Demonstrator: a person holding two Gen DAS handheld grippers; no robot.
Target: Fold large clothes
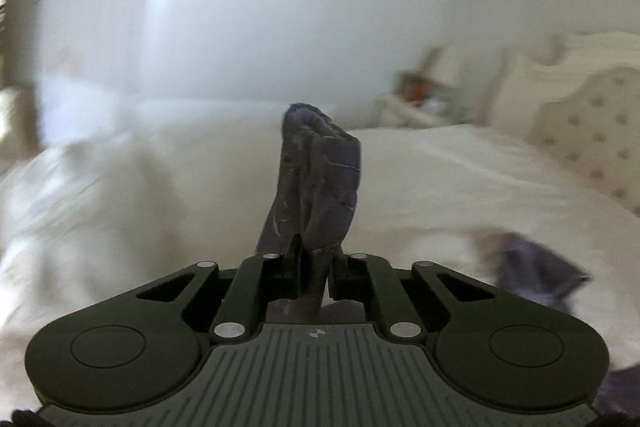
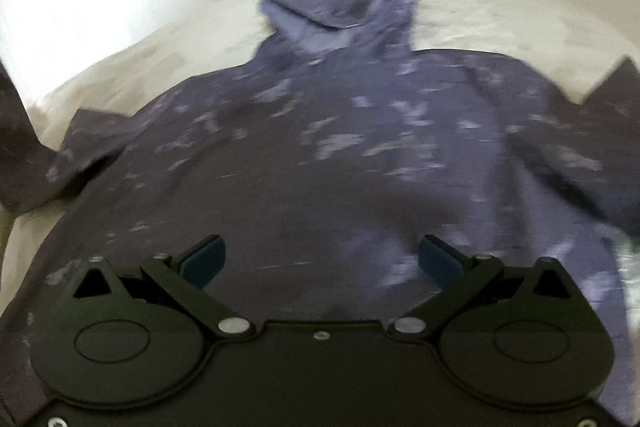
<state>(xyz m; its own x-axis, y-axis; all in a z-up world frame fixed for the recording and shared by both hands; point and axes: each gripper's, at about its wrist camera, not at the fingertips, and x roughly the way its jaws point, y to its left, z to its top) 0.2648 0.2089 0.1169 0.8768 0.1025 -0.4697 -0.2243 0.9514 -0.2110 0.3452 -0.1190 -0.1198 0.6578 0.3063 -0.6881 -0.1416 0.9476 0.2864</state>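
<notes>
1. The left gripper (image 1: pixel 316 263) is clamped tight on a bunched fold of the dark purple, pale-speckled fabric garment (image 1: pixel 316 183), which stands up straight ahead of its black fingers.
2. Beyond that fold lies the cream-white bed cover (image 1: pixel 440 179); more purple cloth shows low to the gripper's right.
3. The right gripper (image 2: pixel 320 259) hangs with its blue-padded jaws wide apart, gripping nothing.
4. The garment (image 2: pixel 360 131) lies spread directly beneath and ahead of it on the bed cover (image 2: pixel 500 3), its hood at the far end.
</notes>
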